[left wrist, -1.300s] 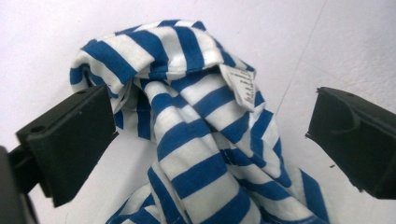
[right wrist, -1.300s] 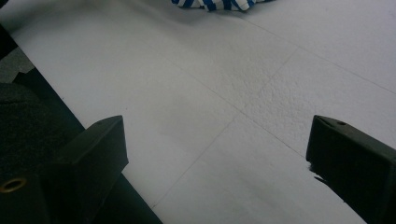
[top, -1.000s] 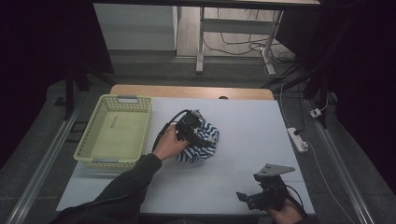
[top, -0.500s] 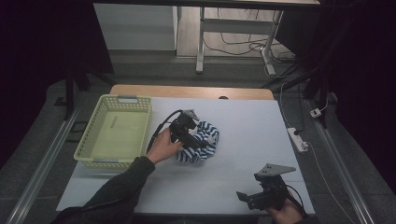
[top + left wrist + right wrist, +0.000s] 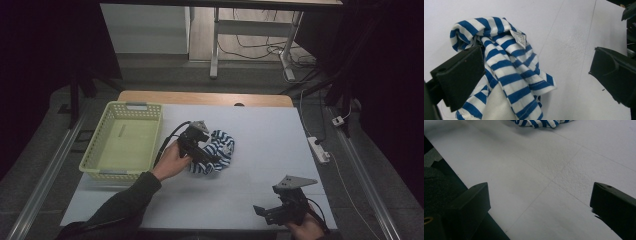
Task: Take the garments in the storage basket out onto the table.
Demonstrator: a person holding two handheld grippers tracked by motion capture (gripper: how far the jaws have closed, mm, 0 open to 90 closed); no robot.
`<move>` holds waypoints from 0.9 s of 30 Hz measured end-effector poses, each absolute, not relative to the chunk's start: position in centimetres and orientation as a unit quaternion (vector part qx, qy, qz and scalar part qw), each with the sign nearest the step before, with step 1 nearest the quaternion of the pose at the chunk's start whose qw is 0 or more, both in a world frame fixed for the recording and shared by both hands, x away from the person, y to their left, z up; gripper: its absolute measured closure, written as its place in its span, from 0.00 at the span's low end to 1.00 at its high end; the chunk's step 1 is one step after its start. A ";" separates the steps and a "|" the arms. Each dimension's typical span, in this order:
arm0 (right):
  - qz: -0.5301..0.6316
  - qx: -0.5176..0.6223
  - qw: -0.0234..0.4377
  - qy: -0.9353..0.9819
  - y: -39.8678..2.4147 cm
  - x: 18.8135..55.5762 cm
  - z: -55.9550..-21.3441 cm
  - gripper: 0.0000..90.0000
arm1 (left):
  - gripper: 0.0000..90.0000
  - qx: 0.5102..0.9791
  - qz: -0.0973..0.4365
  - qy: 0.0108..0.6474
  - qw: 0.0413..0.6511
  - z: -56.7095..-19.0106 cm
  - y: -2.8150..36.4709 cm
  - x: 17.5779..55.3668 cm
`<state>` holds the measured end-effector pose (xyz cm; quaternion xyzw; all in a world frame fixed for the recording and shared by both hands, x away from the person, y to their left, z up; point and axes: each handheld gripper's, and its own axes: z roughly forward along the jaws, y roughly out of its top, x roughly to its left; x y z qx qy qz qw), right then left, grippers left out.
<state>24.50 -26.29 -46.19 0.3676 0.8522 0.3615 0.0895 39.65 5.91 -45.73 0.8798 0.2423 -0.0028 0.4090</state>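
A person's left gripper (image 5: 207,152) hovers over a crumpled blue-and-white striped shirt (image 5: 218,150) at the middle of the white table (image 5: 280,135), its jaws spread wide and holding nothing. In the left gripper view the shirt (image 5: 509,65) lies between the jaws but toward the left one, whose pad overlaps the cloth's edge, while the right jaw stands well apart over bare table; whether the left pad touches the fabric cannot be told. The heap's long axis runs from 11 o'clock to 5 o'clock in that view, a white label (image 5: 518,38) showing near its top. From above, the left hand (image 5: 172,161) reaches in from 7 o'clock, forearm angled toward the centre, the gripper tilted down onto the shirt's near-left side. A yellow-green basket (image 5: 97,150) sits at 9 o'clock of the shirt, close by. The right gripper (image 5: 272,214) rests low at the table's near edge, at about 5 o'clock of the shirt and well apart from it, jaws likewise wide and empty; its own view shows the shirt's hem (image 5: 536,123) far ahead at 12 o'clock. The left hand is plainly nearer, and a grasp would likely call for closing across the heap.
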 end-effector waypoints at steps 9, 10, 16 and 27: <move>0.361 0.366 0.091 0.853 -26.3 24.5 -46.2 0.03 | 0.00 0.872 -0.014 0.247 0.423 -45.5 6.6 38.9; 0.361 0.366 0.091 0.853 -26.3 24.5 -46.2 0.03 | 0.00 0.872 -0.014 0.247 0.423 -45.5 6.6 38.8; 0.361 0.366 0.091 0.853 -26.3 24.5 -46.2 0.03 | 0.00 0.870 -0.021 0.251 0.425 -45.4 7.2 38.4; 0.363 0.365 0.089 0.853 -26.3 24.5 -46.2 0.02 | 0.01 0.870 -0.031 0.251 0.424 -45.4 8.1 37.4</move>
